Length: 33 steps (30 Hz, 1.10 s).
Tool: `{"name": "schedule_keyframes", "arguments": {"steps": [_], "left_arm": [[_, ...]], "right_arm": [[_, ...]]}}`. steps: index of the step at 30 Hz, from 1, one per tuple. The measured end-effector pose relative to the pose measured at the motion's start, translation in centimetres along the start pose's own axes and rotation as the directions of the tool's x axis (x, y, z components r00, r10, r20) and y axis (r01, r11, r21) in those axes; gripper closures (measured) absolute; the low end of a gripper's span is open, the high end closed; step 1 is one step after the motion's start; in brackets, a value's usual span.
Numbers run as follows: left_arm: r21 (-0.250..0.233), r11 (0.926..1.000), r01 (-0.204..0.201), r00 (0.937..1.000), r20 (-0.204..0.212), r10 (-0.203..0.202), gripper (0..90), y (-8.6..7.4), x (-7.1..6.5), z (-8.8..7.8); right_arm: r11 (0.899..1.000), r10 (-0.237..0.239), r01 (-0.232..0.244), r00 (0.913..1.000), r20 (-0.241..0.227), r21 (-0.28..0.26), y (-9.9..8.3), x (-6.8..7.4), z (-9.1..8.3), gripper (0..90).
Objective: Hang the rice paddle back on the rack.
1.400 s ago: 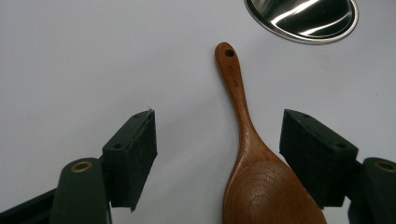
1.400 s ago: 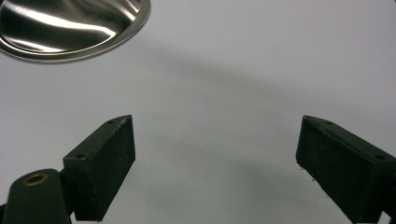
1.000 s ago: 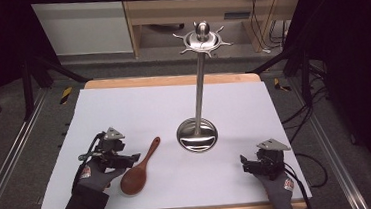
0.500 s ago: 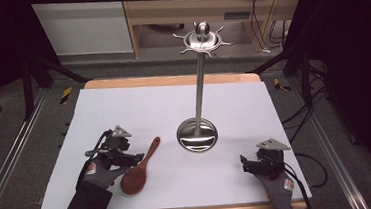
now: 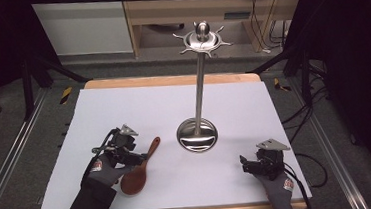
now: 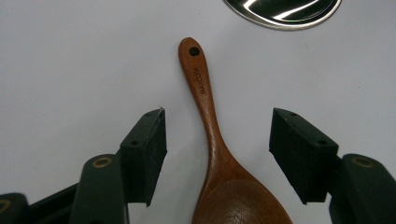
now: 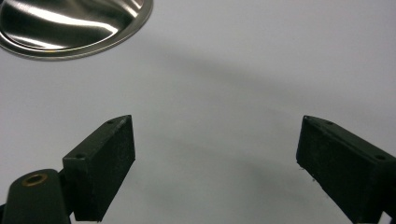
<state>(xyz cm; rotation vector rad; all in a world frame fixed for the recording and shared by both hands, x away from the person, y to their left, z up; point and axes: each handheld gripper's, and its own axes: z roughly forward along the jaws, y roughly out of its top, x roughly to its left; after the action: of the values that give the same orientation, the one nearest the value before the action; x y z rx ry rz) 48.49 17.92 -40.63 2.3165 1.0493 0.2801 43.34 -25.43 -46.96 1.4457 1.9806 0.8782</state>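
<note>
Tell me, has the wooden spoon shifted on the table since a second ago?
No. In the high view the wooden spoon lies the same way, its handle tip equally far from the stand's round base. The left hand-held gripper straddles its neck, untouched, jaws just closing.

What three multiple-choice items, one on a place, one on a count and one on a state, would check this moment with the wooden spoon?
1. Where does the wooden spoon lie?
A. On the stand's base
B. On the white table top, left of the stand's base
C. Hung from the stand's top

2. How many spoons are on the table?
A. One
B. Two
C. Three

3. How does the left gripper stand to the spoon?
A. Jaws clamped on the handle
B. Jaws shut beside it
C. Jaws apart on either side of the handle, not touching

Key: 1 B, the high view shows it flat beside the metal stand. 2 A, the high view shows one spoon. 3 C, the left gripper view shows white table between each pad and the handle; the jaws have just been closing.
</note>
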Motion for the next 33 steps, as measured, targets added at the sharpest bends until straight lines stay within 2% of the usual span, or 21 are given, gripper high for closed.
{"name": "schedule_keyframes", "arguments": {"steps": [19, 33], "left_arm": [[0.062, 0.9980, -0.006, 0.9999, 0.011, 0.006, 43.7, 0.8, -0.4, 2.0], [0.122, 0.9924, -0.017, 0.9998, -0.007, 0.018, 47.3, 0.8, -0.6, 3.4]], "right_arm": [[1.000, -0.002, 0.002, 1.0000, -0.002, 0.002, 0.0, -0.1, 0.0, 11.8], [1.000, -0.001, 0.001, 1.0000, 0.000, 0.006, 0.0, 0.0, 0.1, 11.8]]}}
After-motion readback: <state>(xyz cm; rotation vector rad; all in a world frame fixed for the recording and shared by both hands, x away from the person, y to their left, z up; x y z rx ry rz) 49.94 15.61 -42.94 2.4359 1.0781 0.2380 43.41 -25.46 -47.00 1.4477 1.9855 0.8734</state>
